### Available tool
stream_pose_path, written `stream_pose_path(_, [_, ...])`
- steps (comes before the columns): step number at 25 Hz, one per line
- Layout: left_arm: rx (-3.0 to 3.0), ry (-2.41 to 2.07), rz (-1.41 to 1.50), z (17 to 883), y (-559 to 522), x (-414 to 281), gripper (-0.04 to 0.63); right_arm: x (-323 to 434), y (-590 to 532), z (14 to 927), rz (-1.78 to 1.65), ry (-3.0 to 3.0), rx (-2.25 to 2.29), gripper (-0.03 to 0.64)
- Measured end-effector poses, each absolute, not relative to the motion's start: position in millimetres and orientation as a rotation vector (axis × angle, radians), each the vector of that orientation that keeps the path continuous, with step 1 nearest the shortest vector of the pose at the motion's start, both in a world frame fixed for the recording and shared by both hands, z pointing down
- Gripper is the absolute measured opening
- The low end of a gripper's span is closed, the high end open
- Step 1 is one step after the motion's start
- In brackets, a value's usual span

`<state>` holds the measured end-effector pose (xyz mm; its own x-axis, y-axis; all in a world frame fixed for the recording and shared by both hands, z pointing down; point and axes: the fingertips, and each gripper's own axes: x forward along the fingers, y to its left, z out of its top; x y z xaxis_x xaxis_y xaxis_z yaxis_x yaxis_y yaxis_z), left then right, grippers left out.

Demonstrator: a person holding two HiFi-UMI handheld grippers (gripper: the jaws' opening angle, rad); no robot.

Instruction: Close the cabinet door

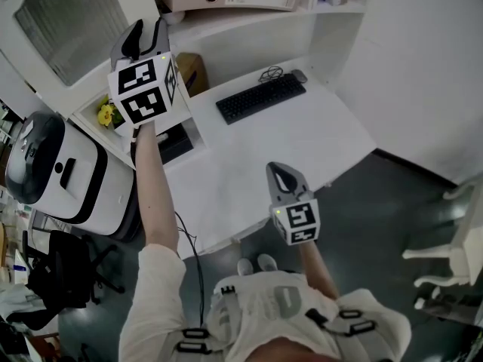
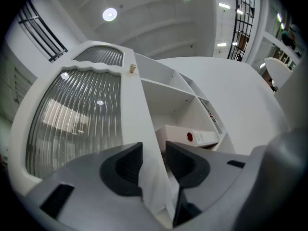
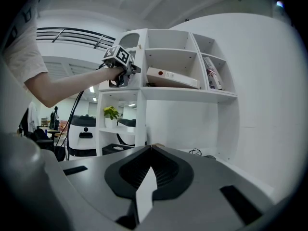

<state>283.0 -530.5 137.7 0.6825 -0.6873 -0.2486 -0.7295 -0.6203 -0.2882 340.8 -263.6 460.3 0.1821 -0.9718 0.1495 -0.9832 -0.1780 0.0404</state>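
While the left gripper pinches the edge of the open door, swung out left of the shelves, the right gripper hangs shut and empty above the desk.

White desk, dark grey floor, white wall, round ceiling lights, black office chair.

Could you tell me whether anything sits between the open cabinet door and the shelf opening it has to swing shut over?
Nothing visible does. The left gripper grips the cabinet door by its edge. The white box file lies inside the opening and appears set back from the shelf front.
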Motion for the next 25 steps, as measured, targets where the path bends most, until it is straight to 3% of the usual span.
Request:
stream_pose_path(10, [-2.555,1.030,0.250,128.2,-463.6,234.9,0.126,313.2,-269.6,430.7,-0.065,-2.045,2.179,0.005])
stream_pose_path(14, [-2.525,1.002,0.298,132.8,-424.2,205.9,0.080,300.4,-269.7,428.5,-0.103,-2.055,2.135,0.005])
stream_pose_path(25, [-2.645,1.177,0.425,252.9,-374.4,135.3,0.017,267.9,-271.1,416.0,-0.164,-2.146,2.078,0.005])
